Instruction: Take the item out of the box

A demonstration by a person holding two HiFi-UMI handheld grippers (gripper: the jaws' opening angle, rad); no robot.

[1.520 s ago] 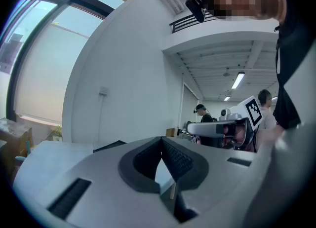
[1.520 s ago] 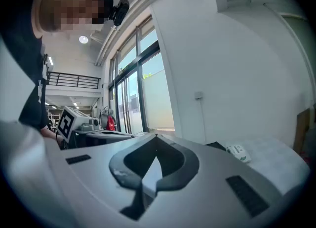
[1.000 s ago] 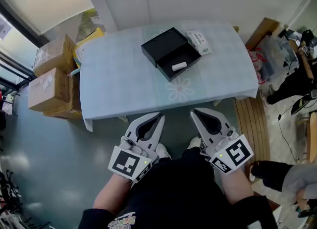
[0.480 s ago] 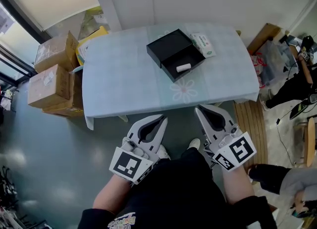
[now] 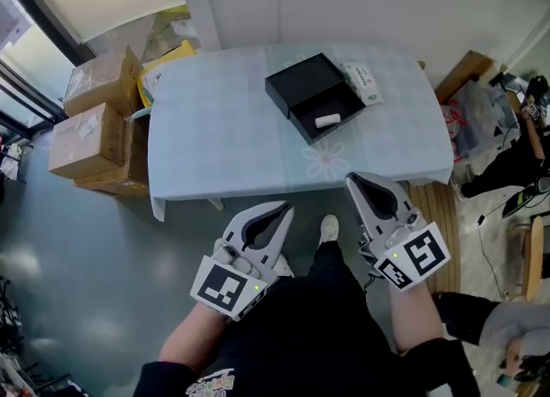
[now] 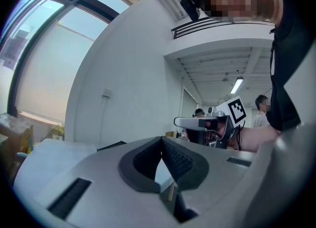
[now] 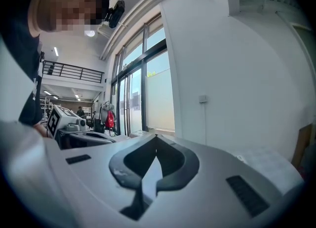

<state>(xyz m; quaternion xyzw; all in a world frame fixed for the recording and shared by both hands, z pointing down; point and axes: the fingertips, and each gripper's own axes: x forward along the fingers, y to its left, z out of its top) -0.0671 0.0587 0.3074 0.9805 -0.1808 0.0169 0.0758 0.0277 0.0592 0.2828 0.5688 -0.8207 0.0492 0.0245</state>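
An open black box point(image 5: 314, 94) lies on the far right part of the pale blue table point(image 5: 223, 137). A small white item point(image 5: 326, 120) rests in its nearer tray. My left gripper point(image 5: 284, 207) is held low in front of the table's near edge, shut and empty. My right gripper point(image 5: 351, 179) is just short of the same edge, also shut with nothing in it. In the left gripper view the jaws point(image 6: 161, 138) meet at their tips, and the right gripper point(image 6: 210, 123) shows beyond. In the right gripper view the jaws point(image 7: 156, 136) are closed too.
A white and green packet point(image 5: 365, 82) lies right of the box. Cardboard boxes point(image 5: 90, 125) are stacked left of the table. Bags and a wooden board point(image 5: 438, 215) crowd the right side. A person's dark sleeve point(image 5: 468, 309) is at lower right.
The head view has shifted, so the table and box sit further right and lower in the picture. Both grippers stay shut below the table edge, the right one slightly lower.
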